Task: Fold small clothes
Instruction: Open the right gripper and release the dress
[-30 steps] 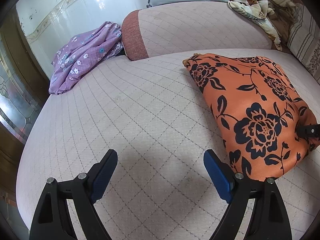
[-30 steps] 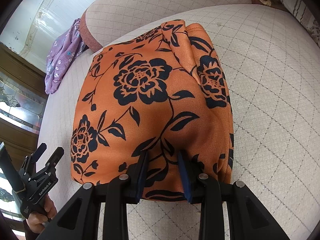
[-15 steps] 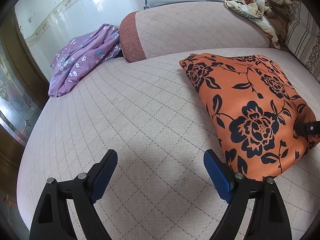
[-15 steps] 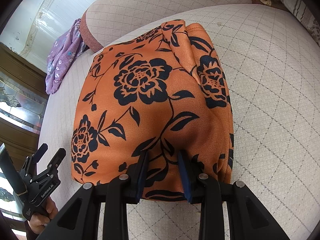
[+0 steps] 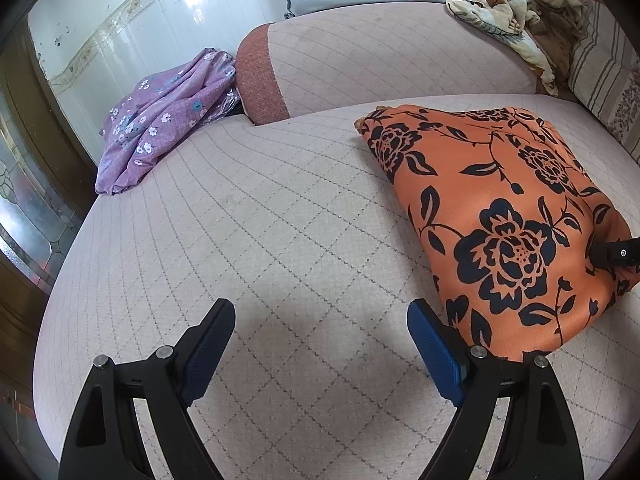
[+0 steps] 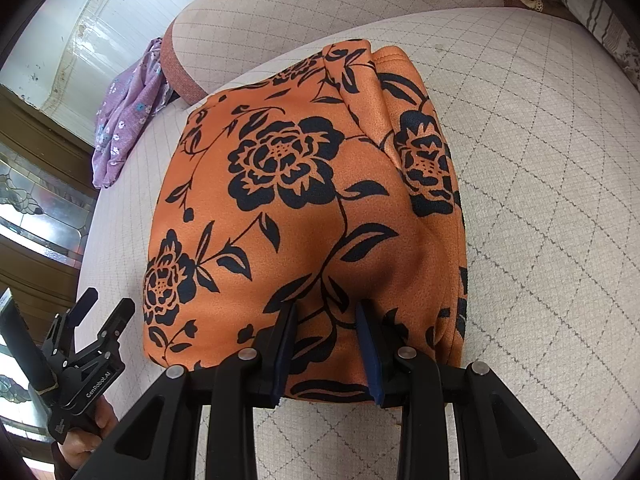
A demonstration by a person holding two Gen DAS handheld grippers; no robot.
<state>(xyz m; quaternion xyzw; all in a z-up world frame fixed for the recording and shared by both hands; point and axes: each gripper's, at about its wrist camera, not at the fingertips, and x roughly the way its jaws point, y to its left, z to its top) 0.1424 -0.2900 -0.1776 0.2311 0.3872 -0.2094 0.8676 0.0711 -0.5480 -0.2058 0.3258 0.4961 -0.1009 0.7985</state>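
An orange garment with black flowers (image 5: 500, 216) lies folded on the quilted sofa seat (image 5: 280, 240); it fills the middle of the right wrist view (image 6: 304, 208). My right gripper (image 6: 326, 320) is shut on a pinch of the garment's near edge, and its tip shows at the right of the left wrist view (image 5: 612, 254). My left gripper (image 5: 320, 336) is open and empty over the bare seat, left of the garment; it also shows at the lower left of the right wrist view (image 6: 104, 312).
A purple flowered cloth (image 5: 160, 120) lies at the seat's far left corner, also in the right wrist view (image 6: 124, 120). The sofa backrest (image 5: 380, 60) rises behind. Crumpled patterned cloths (image 5: 512, 4) and a striped cushion (image 5: 604, 68) are at the back right.
My left gripper has drifted slightly, so the garment sits a little lower and farther left in its view. My right gripper holds still on the garment.
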